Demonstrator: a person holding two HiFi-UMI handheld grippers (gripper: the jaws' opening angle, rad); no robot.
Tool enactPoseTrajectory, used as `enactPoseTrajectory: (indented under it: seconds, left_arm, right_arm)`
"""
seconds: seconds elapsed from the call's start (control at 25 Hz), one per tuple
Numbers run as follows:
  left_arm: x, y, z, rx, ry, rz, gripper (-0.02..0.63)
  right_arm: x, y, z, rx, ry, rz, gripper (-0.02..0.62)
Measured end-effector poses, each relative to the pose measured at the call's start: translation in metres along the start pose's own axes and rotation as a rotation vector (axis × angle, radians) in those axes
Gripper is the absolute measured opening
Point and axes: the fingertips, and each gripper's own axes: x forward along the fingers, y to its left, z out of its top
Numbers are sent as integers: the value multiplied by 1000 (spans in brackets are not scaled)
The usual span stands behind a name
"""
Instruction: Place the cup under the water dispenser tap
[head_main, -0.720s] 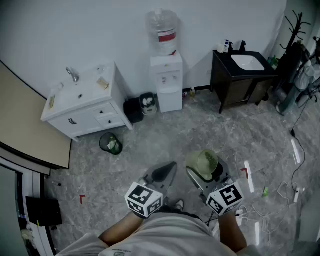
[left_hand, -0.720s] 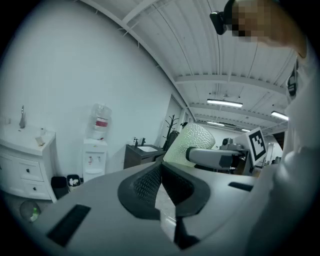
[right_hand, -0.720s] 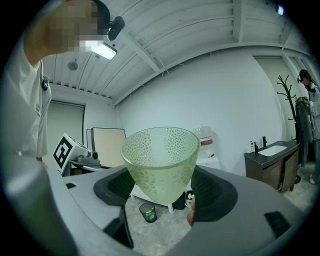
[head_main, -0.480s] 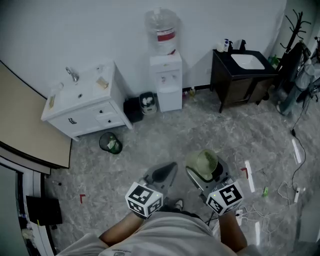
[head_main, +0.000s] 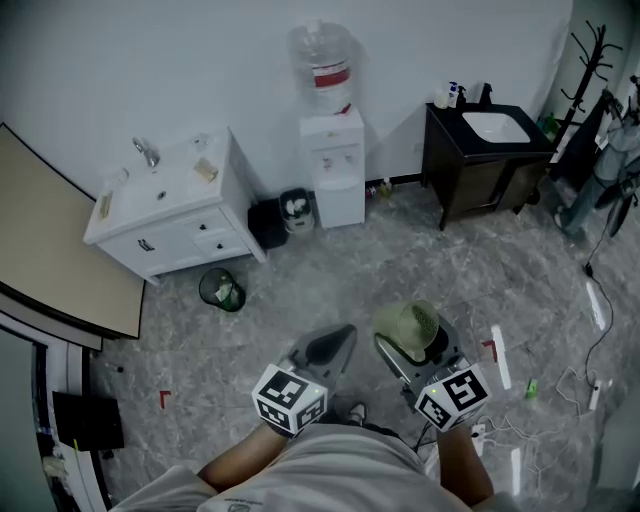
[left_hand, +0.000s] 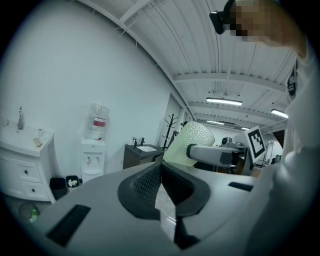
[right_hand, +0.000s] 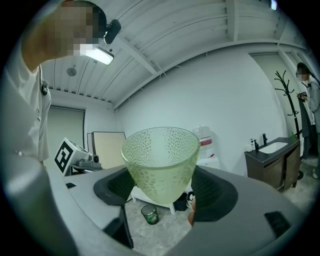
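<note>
Place: looks like a mock-up room in a lab or studio hall, with home fittings set in an industrial shell.
Wall line-up: here's a white vanity (head_main: 165, 215) with a tap (head_main: 146, 151), next the water dispenser (head_main: 333, 165) under its bottle (head_main: 325, 60), then a dark vanity (head_main: 480, 160) with a white basin (head_main: 495, 125), all along one bare wall.
Overhead: ribbed metal ceiling (left_hand: 210, 50) and strip lights (left_hand: 224, 101), warehouse style.
Underfoot: grey marble-look floor (head_main: 330, 280), red tape marks (head_main: 164, 398) stuck on it, power strips and cables (head_main: 590, 385) trailing at the right.
Odds and ends: green bin (head_main: 221, 288), black bin (head_main: 294, 208), coat rack (head_main: 590, 60) in the corner, beige board (head_main: 50, 240) at the left.
</note>
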Motion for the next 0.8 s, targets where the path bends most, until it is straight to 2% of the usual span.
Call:
enactPoseTrajectory:
  seconds: [0.4,0.8]
  left_arm:
    - [20,58,-5,-15,13,43,6]
    - [92,194,37,45,2,33,6]
  right_arm:
    - [55,-23,-15,-8,45,4,330]
    - [194,-89,-6,1,69,-18,330]
